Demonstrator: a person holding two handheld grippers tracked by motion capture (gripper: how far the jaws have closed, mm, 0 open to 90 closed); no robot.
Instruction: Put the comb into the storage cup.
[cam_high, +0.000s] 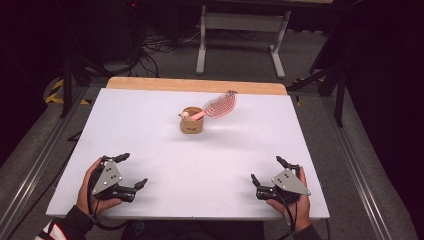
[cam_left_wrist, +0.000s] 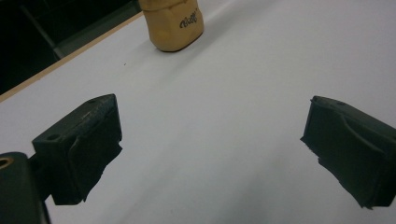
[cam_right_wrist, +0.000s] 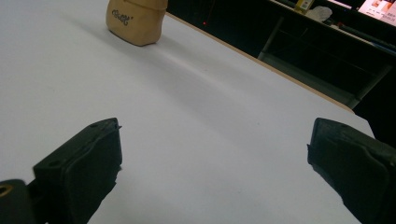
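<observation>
both grippers, left gripper (cam_high: 132, 170) and right gripper (cam_high: 265, 169), rest jaws apart near the tabletop's (cam_high: 210, 160) front corners; the cup (cam_high: 192, 120) stands toward the far edge.

Your left tongs (cam_high: 131, 170) sit at the bench's (cam_high: 165, 150) near left corner, your right tongs (cam_high: 266, 170) at its near right corner, well apart. The cup (cam_high: 192, 121) stands ahead of you, between them and toward the far edge. A brush (cam_high: 218, 106) rests in the cup, leaning out to its right. Behind the bench, a table frame (cam_high: 242, 35) stands on the floor.
</observation>
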